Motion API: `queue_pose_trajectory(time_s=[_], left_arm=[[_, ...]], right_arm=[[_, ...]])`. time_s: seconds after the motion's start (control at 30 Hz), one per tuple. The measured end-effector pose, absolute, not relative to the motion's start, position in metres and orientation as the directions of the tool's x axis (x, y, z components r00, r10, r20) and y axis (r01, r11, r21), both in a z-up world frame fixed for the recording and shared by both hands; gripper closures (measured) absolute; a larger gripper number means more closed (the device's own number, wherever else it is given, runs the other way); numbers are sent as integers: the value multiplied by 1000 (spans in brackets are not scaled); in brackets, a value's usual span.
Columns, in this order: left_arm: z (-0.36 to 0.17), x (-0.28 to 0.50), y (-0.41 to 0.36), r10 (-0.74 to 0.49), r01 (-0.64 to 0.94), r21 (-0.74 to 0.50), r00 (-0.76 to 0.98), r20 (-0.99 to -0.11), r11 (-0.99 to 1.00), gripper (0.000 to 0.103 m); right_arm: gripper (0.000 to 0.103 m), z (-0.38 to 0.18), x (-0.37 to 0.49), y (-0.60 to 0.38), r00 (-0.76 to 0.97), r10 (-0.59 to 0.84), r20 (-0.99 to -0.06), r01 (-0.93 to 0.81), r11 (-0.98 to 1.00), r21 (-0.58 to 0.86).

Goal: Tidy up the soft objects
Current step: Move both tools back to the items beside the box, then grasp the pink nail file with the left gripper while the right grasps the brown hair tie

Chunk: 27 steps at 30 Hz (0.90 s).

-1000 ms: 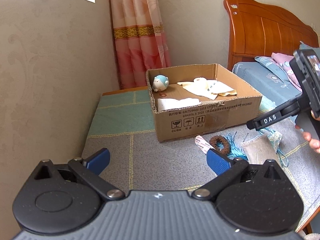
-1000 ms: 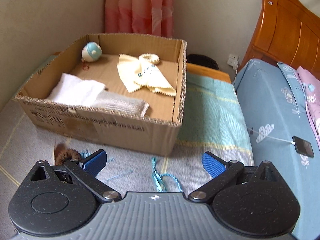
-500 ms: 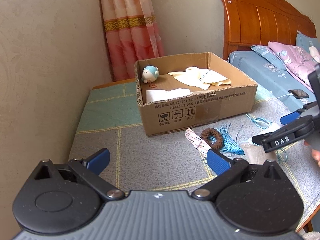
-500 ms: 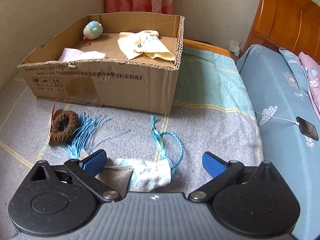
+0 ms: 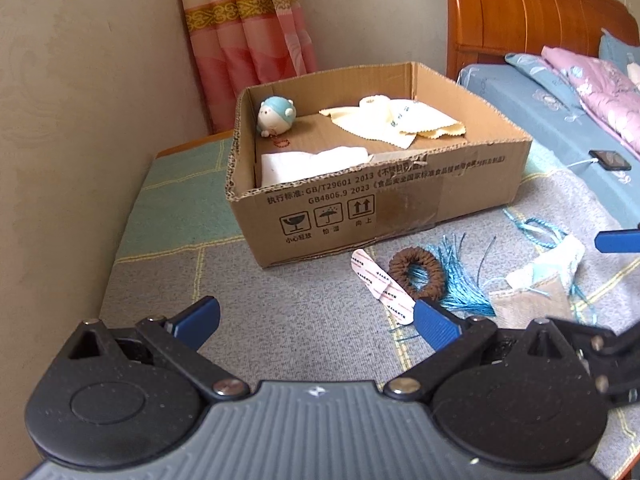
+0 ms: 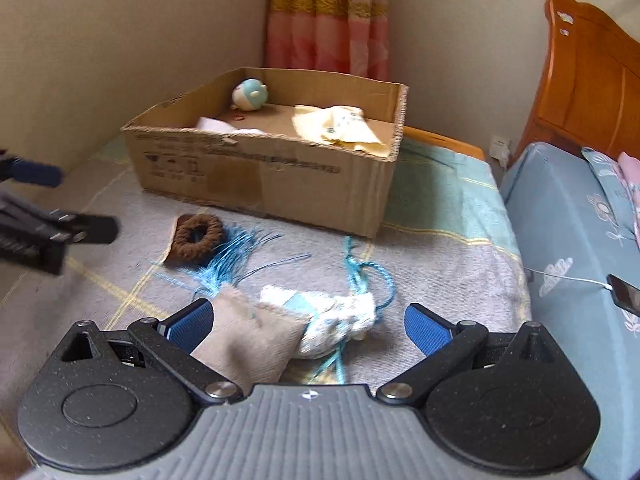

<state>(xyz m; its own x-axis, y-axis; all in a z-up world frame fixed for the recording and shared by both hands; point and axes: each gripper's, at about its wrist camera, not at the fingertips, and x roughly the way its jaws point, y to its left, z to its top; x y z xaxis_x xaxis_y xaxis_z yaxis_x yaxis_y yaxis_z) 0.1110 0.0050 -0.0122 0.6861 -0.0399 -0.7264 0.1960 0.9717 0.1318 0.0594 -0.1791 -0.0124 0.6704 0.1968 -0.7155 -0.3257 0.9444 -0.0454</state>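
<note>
Both grippers hanging wide open, gripping nothing: right gripper (image 6: pixel 308 322) hovering right over the beige pouch (image 6: pixel 248 340) on the grey blanket (image 6: pixel 440 272), left gripper (image 5: pixel 316 320) idling near the cardboard box (image 5: pixel 384 204).

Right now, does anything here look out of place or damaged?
Yes. Outside the cardboard box, a brown hair tie, blue tassel and small pouch lie scattered on the blanket. The box's front rim is torn and ragged.
</note>
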Motion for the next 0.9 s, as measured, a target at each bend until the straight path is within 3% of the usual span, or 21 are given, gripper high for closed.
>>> queue_pose_trajectory(time_s=[0.43,0.9], left_arm=[[-31,159,-9,15,101,101,629,-778,990,1],[-34,152,13,77,57,141,609,-790,988,1]], right_arm=[[0,-23,48,-178,668,253,-700,-414,908,-67],[0,-22,50,-181,672,250,-697,-412,908,-71]])
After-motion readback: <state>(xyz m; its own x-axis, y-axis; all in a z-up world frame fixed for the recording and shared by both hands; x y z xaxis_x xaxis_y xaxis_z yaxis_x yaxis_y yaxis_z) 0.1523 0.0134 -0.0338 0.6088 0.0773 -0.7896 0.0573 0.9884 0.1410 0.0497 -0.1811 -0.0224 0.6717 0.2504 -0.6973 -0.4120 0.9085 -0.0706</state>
